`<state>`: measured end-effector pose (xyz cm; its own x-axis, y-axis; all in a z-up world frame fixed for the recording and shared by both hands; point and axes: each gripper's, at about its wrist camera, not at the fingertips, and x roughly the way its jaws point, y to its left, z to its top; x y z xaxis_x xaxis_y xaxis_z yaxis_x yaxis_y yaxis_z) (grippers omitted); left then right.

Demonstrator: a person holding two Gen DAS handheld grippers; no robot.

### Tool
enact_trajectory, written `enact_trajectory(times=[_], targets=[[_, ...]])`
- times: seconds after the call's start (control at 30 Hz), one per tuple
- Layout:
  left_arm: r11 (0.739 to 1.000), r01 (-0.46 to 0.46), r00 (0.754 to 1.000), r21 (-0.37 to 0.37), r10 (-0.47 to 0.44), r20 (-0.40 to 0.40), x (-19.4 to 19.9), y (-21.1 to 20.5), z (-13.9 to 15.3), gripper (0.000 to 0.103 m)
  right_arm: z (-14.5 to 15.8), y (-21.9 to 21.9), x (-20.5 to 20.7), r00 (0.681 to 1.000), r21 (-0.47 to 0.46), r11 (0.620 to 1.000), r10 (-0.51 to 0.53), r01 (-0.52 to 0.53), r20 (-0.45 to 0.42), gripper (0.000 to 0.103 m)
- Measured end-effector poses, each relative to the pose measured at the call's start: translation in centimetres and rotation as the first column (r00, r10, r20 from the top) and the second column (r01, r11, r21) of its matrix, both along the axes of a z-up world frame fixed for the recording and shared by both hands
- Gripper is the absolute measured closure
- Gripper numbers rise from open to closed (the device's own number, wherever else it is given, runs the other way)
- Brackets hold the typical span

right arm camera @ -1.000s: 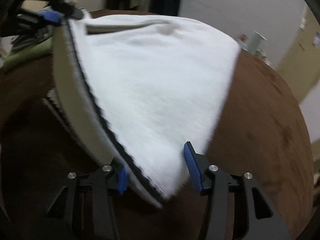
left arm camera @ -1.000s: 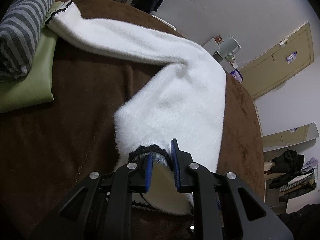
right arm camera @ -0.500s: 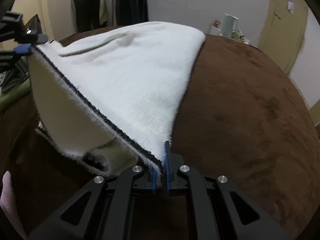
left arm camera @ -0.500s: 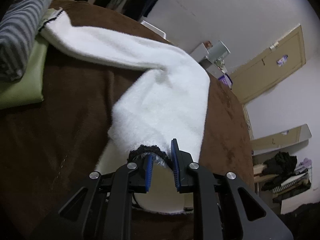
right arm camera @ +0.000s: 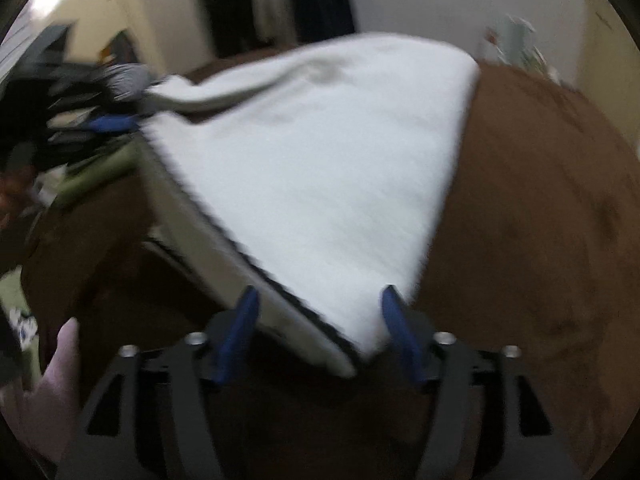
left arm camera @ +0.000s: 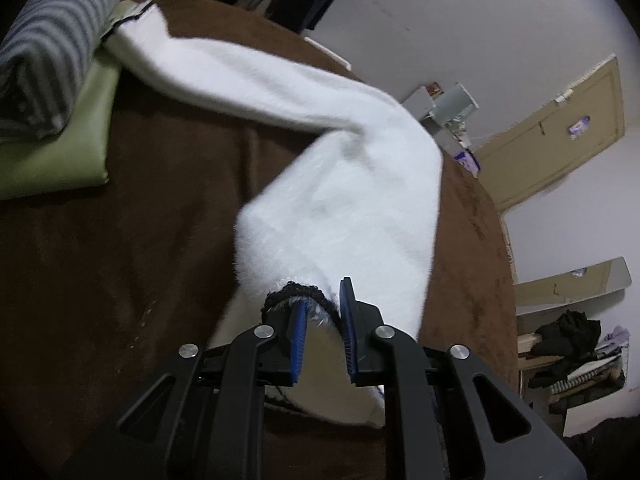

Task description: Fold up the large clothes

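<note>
Left wrist view shows my left gripper [left arm camera: 323, 322] clenched on the black-trimmed edge of the white fleece garment [left arm camera: 340, 184], the bunched trim pinched between the blue pads [left arm camera: 299, 340]. From the jaws the garment stretches ahead and to the left over the brown bedcover [left arm camera: 120, 260], its far end near a green cushion [left arm camera: 60, 152] with a striped grey fabric [left arm camera: 48, 48] on it. On the blurred right wrist view, my right gripper [right arm camera: 318, 330] has just been opening: its jaws stand wide, released, with the garment's corner lying between them and neither pad pressing it. A hand [right arm camera: 48, 392] shows beside the left finger.
</note>
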<state>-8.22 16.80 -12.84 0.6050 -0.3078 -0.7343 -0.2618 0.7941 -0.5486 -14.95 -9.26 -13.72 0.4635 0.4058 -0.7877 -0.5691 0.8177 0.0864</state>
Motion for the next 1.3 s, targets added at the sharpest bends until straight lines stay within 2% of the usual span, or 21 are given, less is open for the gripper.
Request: enact_trajectory(times=[0.13,0.23,0.4,0.47,0.6,0.67,0.83,1.03,1.3], targets=[[1.000,0.027,0.999,0.009,-0.028,0.021,0.4,-0.9,1.2,0.085,0.2,4.5,-0.9,0.986,-0.028,0.988,0.153,-0.151,0.069,0.023],[0.999,0.036,0.999,0.010,-0.037,0.035,0.6,-1.1,1.9,0.085,-0.4,7.2,-0.8,0.973,-0.061,0.978,0.204,-0.199,0.111,0.023],[0.999,0.044,0.998,0.009,-0.044,0.047,0.9,-1.4,2.6,0.085,-1.8,10.0,-0.7,0.962,-0.188,0.972,0.180,-0.142,0.206,0.023],[0.999,0.047,0.998,0.013,-0.048,0.050,0.9,-1.5,2.7,0.085,-2.4,10.1,-0.1,0.964,-0.225,0.971,0.129,-0.075,0.232,0.023],[0.999,0.035,0.998,0.009,-0.035,0.049,0.6,-1.1,2.5,0.085,-3.0,8.1,0.7,0.973,-0.255,0.966,0.014,0.046,0.230,0.024],[1.000,0.028,0.999,0.001,-0.028,0.041,0.5,-0.9,2.1,0.085,-3.4,7.0,1.0,0.980,-0.258,0.963,-0.029,0.080,0.198,0.024],[1.000,0.013,0.999,0.009,-0.014,0.034,0.4,-0.8,1.9,0.085,-3.8,6.6,0.5,0.977,-0.254,0.962,-0.053,0.106,0.205,0.024],[1.000,-0.009,1.000,-0.003,0.009,0.017,0.4,-0.6,1.2,0.085,-5.0,6.8,-0.1,0.989,-0.259,0.965,-0.002,0.040,0.146,0.024],[1.000,-0.004,1.000,-0.008,0.005,0.029,0.5,-0.6,1.3,0.085,-6.0,9.3,-0.7,0.960,-0.332,0.942,0.056,0.040,0.274,0.024]])
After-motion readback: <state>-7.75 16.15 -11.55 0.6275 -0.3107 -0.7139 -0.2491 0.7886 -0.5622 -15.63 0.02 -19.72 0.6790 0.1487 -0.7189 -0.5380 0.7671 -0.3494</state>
